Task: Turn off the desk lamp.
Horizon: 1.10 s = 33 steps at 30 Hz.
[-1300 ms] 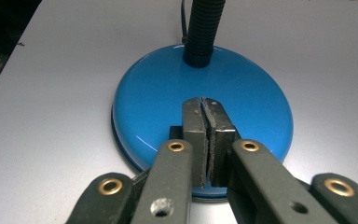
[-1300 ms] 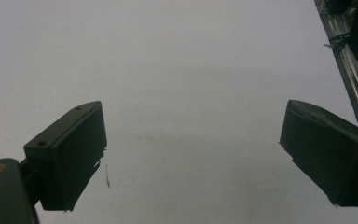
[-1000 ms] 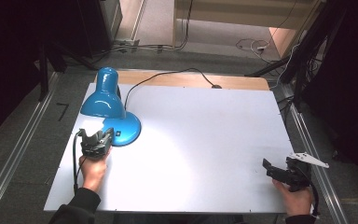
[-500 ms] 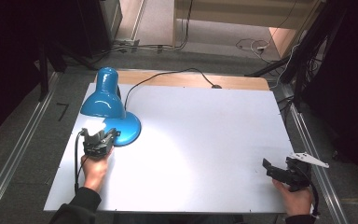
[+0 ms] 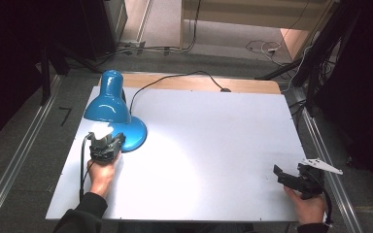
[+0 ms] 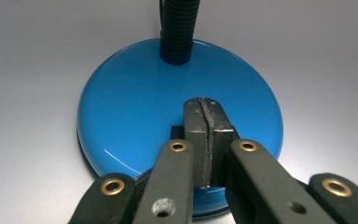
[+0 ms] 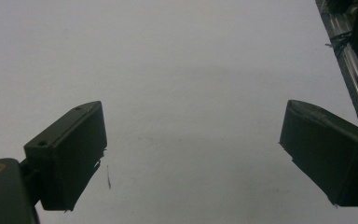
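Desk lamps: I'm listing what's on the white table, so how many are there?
1. The blue metal desk lamp stands at the white table's far left; the shut left gripper sits over its round base. None seems hidden.

Lab or test rig: bare white table [image 5: 213, 145] framed by metal rails [image 5: 14, 165], loose cables [image 5: 267, 46] on floor, dark surrounds.

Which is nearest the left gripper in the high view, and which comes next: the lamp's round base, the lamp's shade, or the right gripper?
From the left gripper, whose fingers are shut:
1. Lamp base: right at the fingers, near the table's left edge.
2. Lamp shade: just beyond the base, toward the far left corner.
3. Right gripper: across the table, by the near right corner.
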Each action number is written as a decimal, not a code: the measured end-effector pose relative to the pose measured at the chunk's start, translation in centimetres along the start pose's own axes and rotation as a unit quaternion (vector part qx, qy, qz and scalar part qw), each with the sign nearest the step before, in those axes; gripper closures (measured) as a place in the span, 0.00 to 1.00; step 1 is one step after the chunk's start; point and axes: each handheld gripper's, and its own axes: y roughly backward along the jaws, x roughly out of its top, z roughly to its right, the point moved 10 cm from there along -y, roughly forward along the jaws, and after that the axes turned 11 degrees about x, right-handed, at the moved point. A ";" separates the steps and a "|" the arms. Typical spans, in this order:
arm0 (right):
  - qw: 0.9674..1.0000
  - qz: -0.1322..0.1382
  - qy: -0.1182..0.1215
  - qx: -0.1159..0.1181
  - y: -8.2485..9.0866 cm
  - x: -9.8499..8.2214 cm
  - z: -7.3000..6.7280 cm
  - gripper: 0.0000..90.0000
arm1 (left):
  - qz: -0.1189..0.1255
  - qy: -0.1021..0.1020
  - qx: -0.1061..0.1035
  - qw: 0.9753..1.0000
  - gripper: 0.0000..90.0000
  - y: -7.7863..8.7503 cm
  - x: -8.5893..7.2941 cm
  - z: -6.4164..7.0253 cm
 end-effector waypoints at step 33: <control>1.000 0.003 -0.001 0.008 0.0 0.0 -0.3 0.07 | -0.008 0.006 -0.007 1.000 1.00 -0.4 0.1 0.1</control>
